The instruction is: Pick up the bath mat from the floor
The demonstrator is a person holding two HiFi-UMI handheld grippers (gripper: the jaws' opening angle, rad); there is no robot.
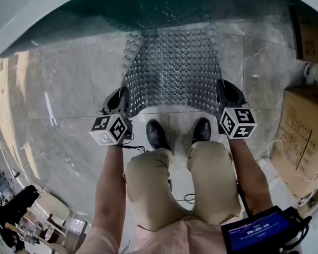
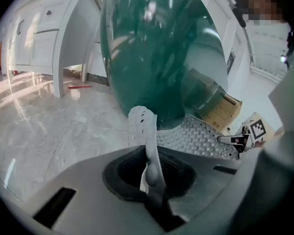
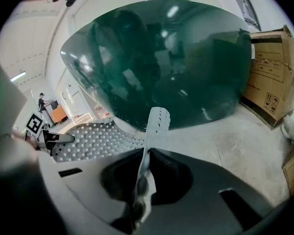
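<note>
A grey bath mat [image 1: 175, 70] with a dotted, perforated surface hangs between my two grippers, its near edge lifted off the floor. My left gripper [image 1: 121, 103] is shut on the mat's near left corner [image 2: 146, 131], which stands up out of the jaws. My right gripper [image 1: 227, 95] is shut on the near right corner [image 3: 154, 124]. From each gripper view the mat [image 2: 201, 138] [image 3: 93, 138] stretches across toward the other gripper. The mat's far end lies toward the dark green tub [image 1: 164, 7].
A large dark green tub [image 2: 157, 53] [image 3: 166, 62] stands just ahead. Cardboard boxes [image 1: 302, 136] [image 3: 272, 75] stand at the right. The person's shoes [image 1: 159, 134] are on the marble floor [image 1: 69, 89] right behind the mat. White cabinets [image 2: 39, 38] stand at the left.
</note>
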